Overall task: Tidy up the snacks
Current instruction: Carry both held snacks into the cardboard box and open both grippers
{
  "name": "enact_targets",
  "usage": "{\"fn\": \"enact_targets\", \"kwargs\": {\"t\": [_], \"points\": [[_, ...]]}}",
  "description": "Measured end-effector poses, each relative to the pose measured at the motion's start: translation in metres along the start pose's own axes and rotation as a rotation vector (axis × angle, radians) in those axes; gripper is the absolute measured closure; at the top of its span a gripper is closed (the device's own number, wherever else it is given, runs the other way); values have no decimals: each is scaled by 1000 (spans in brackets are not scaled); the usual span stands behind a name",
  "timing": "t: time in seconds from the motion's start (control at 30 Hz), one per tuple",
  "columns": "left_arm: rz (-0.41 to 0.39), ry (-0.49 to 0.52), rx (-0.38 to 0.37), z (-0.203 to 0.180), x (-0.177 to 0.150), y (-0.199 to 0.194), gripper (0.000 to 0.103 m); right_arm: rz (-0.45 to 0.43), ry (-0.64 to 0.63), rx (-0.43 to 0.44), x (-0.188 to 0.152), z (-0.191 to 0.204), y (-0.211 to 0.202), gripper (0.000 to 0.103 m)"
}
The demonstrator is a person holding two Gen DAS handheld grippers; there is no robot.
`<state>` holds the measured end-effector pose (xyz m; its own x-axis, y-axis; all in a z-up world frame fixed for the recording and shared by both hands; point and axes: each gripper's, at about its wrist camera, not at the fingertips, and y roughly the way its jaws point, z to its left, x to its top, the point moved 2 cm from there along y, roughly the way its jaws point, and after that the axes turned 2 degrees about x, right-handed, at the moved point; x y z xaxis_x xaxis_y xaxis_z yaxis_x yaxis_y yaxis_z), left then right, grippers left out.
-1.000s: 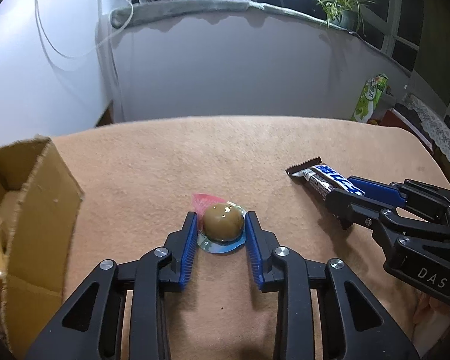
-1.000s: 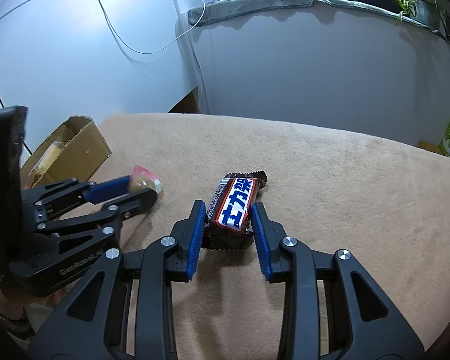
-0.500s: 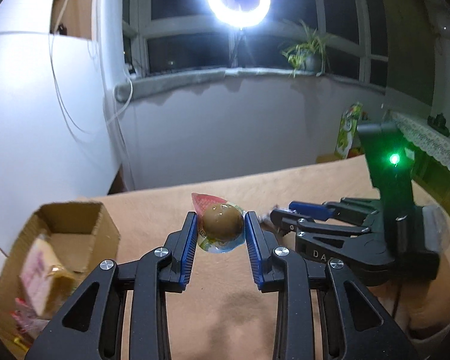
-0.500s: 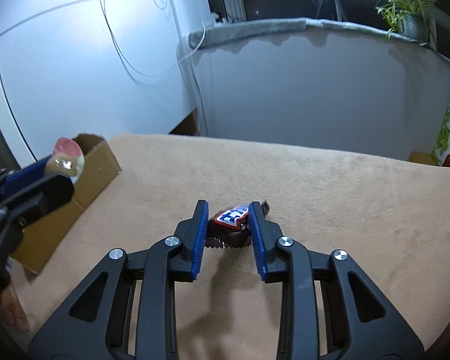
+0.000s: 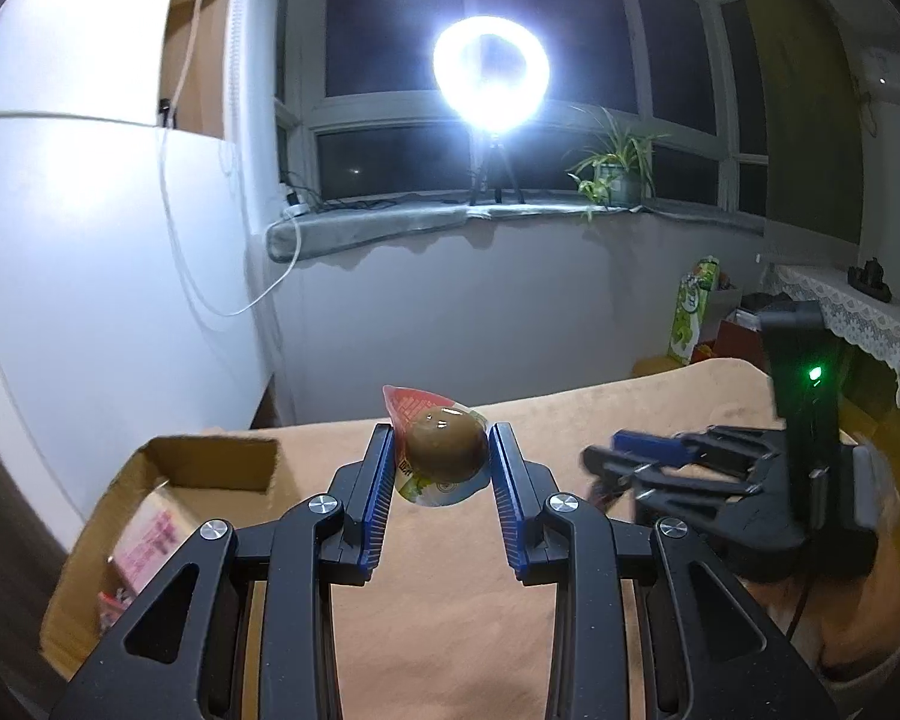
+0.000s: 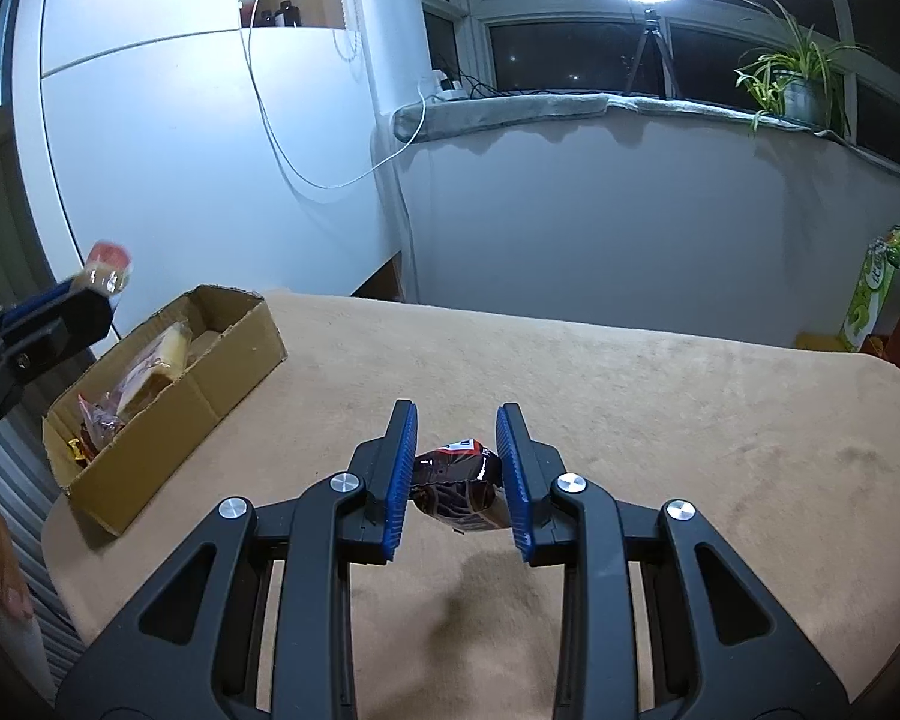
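My left gripper (image 5: 444, 450) is shut on a packaged brown egg (image 5: 445, 450) and holds it high above the tan table (image 5: 450, 630). It also shows at the left edge of the right wrist view (image 6: 99, 288), above the open cardboard box (image 6: 210, 396). My right gripper (image 6: 457, 462) is shut on a dark chocolate bar (image 6: 459, 489), lifted off the table. The right gripper also shows in the left wrist view (image 5: 624, 465). The box (image 5: 168, 498) holds several wrapped snacks (image 6: 144, 378).
A bright ring light (image 5: 491, 75) on a tripod and a potted plant (image 5: 615, 177) stand on the window sill behind. A green carton (image 6: 876, 288) stands beyond the table's far right corner. A white cabinet (image 6: 180, 180) is left of the table.
Both grippers have lifted their snacks off the table and risen. The left gripper has swung towards the box with the egg; the chocolate bar now hangs between the right fingers.
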<state>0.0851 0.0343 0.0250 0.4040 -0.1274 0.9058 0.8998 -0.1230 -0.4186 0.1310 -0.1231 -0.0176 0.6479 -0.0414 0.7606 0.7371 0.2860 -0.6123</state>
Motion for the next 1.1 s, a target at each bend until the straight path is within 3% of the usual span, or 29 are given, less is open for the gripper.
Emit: {"fn": "enact_targets", "kwargs": {"t": [0.3, 0.53, 0.9, 1.1], "points": [[4, -59, 45, 33, -10, -15, 73, -55, -2, -3, 15, -1, -36, 74], [-11, -96, 78, 56, -12, -27, 73, -107, -82, 16, 45, 33, -52, 74], [7, -195, 224, 141, -35, -46, 73, -117, -230, 180, 72, 139, -24, 74], [37, -235, 263, 171, -53, -46, 73, -92, -309, 295, 76, 209, 4, 74]]}}
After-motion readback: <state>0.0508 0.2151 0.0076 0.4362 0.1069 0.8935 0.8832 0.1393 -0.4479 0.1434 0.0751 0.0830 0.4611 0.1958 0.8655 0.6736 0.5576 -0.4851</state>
